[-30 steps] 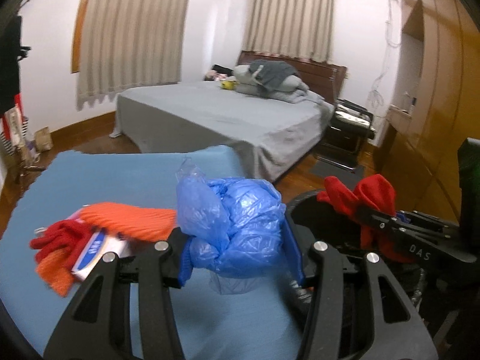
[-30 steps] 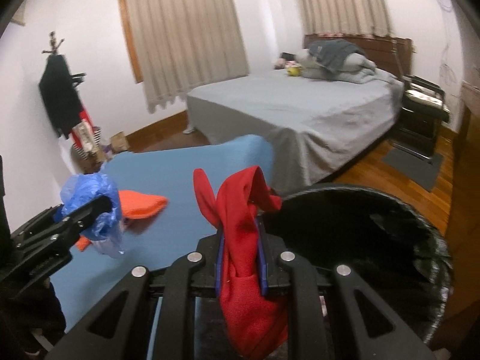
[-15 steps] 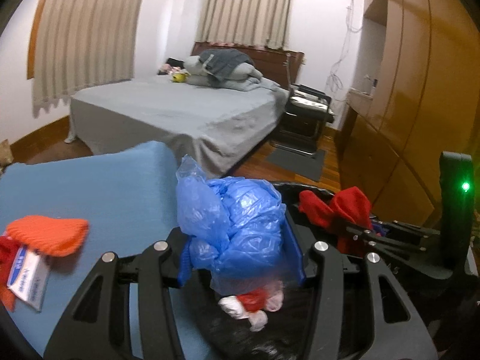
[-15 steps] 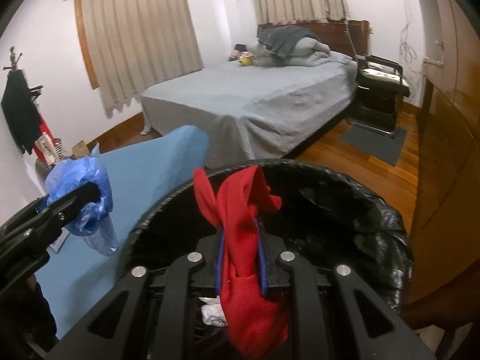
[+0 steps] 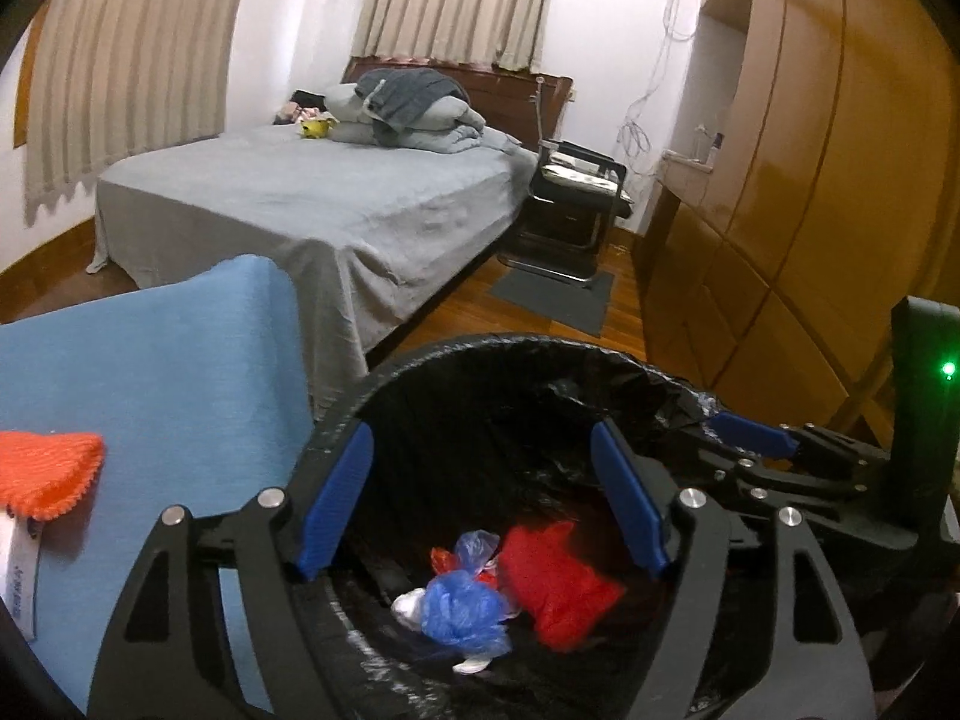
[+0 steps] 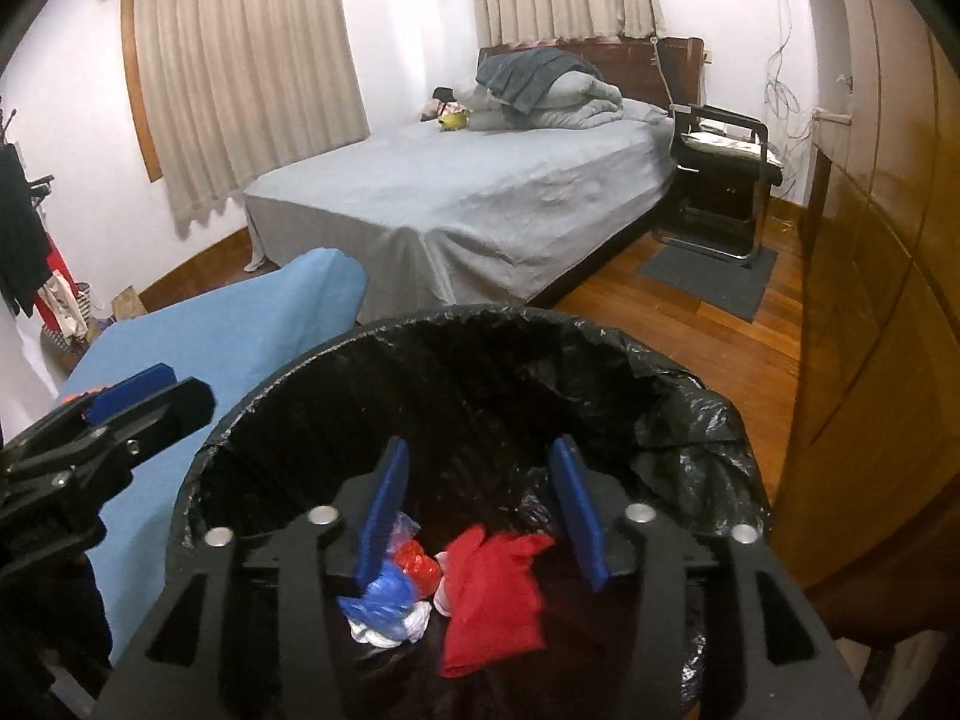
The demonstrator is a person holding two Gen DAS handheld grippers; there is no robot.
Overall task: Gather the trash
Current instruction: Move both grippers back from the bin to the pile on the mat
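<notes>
Both tongs, left [image 5: 483, 501] and right [image 6: 480, 510], gape empty over the black-lined bin [image 6: 690, 420]; inside lie a crumpled blue bag [image 5: 462, 606] and red cloth [image 6: 495, 594].

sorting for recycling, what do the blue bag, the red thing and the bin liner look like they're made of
Blue bag: thin plastic film, likely; it is crumpled, translucent and slightly shiny.
Red thing: probably soft cloth; matte, limp folds, no shine.
Bin liner: thin black plastic film; glossy, wrinkled, draped over the bin's rim.
All three lie below the open left hand-held gripper and right hand-held gripper.
</notes>
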